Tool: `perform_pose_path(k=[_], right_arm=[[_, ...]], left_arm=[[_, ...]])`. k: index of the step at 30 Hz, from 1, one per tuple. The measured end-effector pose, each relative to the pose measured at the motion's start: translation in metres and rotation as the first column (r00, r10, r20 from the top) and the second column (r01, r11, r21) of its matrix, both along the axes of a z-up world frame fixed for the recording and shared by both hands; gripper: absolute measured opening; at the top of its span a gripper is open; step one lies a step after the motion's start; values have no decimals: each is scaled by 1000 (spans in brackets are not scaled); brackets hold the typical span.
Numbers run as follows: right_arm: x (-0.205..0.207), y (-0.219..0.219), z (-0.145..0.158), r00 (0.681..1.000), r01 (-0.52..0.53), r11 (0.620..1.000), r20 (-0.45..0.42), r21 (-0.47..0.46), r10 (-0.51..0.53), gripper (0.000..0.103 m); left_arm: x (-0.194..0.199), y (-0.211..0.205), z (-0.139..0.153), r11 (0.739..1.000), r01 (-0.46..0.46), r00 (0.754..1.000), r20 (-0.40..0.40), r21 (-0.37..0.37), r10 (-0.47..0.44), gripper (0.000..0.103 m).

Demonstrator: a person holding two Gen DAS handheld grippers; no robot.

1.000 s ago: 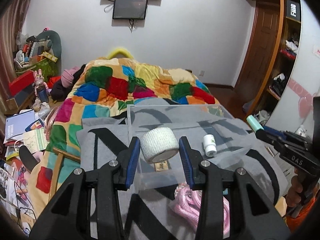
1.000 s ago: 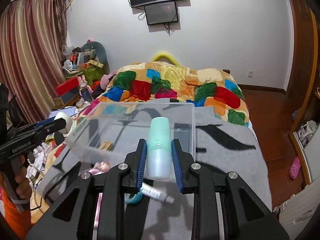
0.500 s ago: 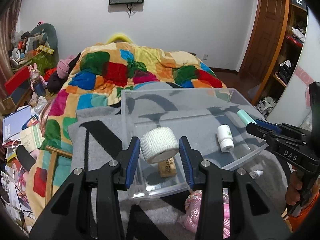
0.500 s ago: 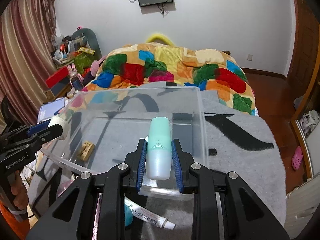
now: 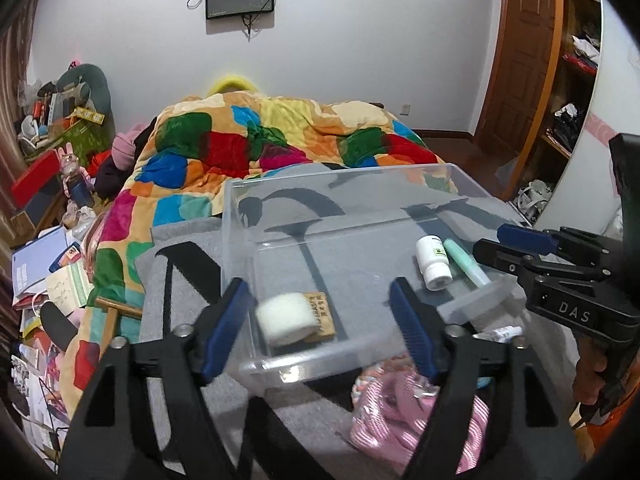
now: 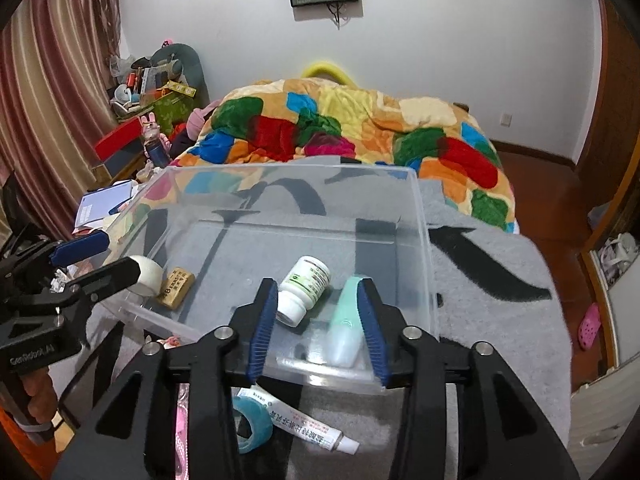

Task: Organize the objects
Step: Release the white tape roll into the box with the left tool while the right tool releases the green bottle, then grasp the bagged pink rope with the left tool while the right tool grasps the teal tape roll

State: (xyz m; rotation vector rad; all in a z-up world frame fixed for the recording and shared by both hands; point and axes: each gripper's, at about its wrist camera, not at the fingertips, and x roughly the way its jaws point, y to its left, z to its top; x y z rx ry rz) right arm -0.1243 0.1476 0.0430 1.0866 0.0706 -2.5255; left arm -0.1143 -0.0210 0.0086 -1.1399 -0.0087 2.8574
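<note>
A clear plastic bin (image 5: 236, 208) (image 6: 420, 216) stands on a grey blanket on the bed. My left gripper (image 5: 320, 316) is open over its near edge. The white bandage roll (image 5: 286, 318) (image 6: 146, 274) lies in the bin, blurred, beside a tan bar (image 5: 322, 314) (image 6: 176, 286). My right gripper (image 6: 318, 322) is open over the bin. The mint green tube (image 6: 344, 320) (image 5: 466, 266) lies in the bin against the right finger, next to a white pill bottle (image 6: 304, 288) (image 5: 434, 262).
A pink striped cloth (image 5: 400, 420), a blue tape roll (image 6: 250, 420) and a white ointment tube (image 6: 304, 428) lie on the blanket before the bin. A colourful quilt (image 5: 260, 144) covers the bed behind. Clutter lies on the floor to the left (image 5: 52, 264). Shelves (image 5: 576, 80) stand on the right.
Both grippers opened over the bin. The bandage roll dropped from the left one and the green tube from the right one into the bin.
</note>
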Motion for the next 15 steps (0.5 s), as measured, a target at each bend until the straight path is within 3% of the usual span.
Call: perform_pose_path(k=[3, 5, 10, 15], right_arm=[[12, 3, 8, 1000, -16, 1000, -27, -4, 16, 43], [20, 6, 12, 999, -23, 1000, -49, 0, 23, 46], [44, 19, 19, 996, -37, 999, -87, 4, 37, 50], [59, 32, 10, 997, -52, 999, -54, -11, 52, 51]], left_arm=[[13, 9, 6, 1000, 10, 1000, -28, -20, -11, 95], [23, 16, 9, 999, 26, 999, -44, -25, -27, 98], [43, 38, 0, 996, 91, 996, -20, -16, -91, 101], [50, 60, -31, 991, 135, 989, 68, -17, -134, 101]])
